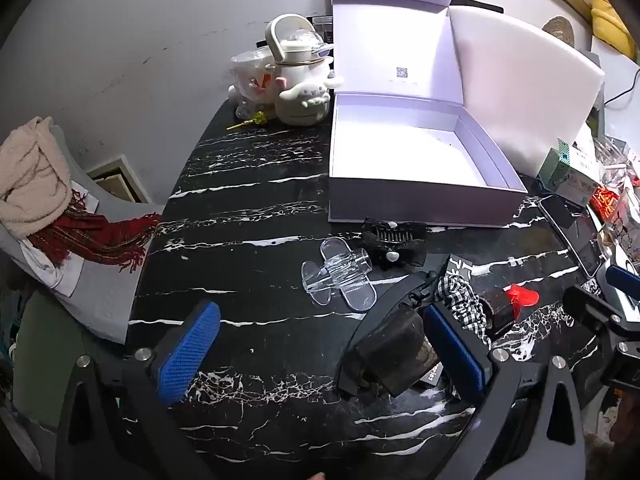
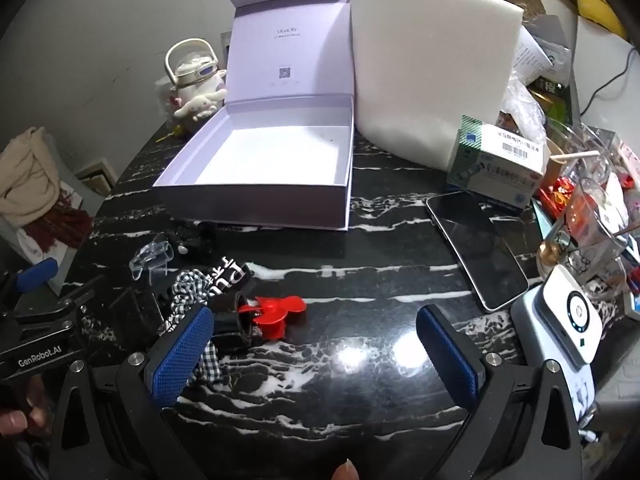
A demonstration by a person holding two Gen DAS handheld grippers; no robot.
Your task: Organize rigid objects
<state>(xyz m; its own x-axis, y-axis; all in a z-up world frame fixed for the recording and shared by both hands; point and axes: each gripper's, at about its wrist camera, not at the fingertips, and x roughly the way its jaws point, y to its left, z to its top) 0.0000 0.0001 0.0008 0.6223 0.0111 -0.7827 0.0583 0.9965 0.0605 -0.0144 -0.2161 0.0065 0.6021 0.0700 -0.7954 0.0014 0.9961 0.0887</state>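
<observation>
The big black table (image 1: 248, 184) has a white box (image 2: 256, 152) on it with its lid up, and the box looks empty, so I think the tidying has not really started. All the small things are still outside the box, lying in a little pile on the table just in front of it. There is a clear hair clip (image 1: 340, 276), a black hair clip (image 1: 394, 242), a checked hair tie (image 1: 460, 296), a black headband (image 1: 384, 320) and a red clip (image 2: 276, 314). All of them likely still need to go into the box. The left gripper (image 1: 320, 354) has its two blue pads spread wide with only bare table between them, holding nothing. The right gripper (image 2: 314, 354) is spread wide too and is empty. The dark things are hard to see against the dark table, and I cannot tell where one ends and the next begins. The right pad of the left gripper hides part of the pile. A phone (image 2: 476, 248) and a medicine box (image 2: 496, 164) lie off to the right, among clutter that is cut off at the edge.
</observation>
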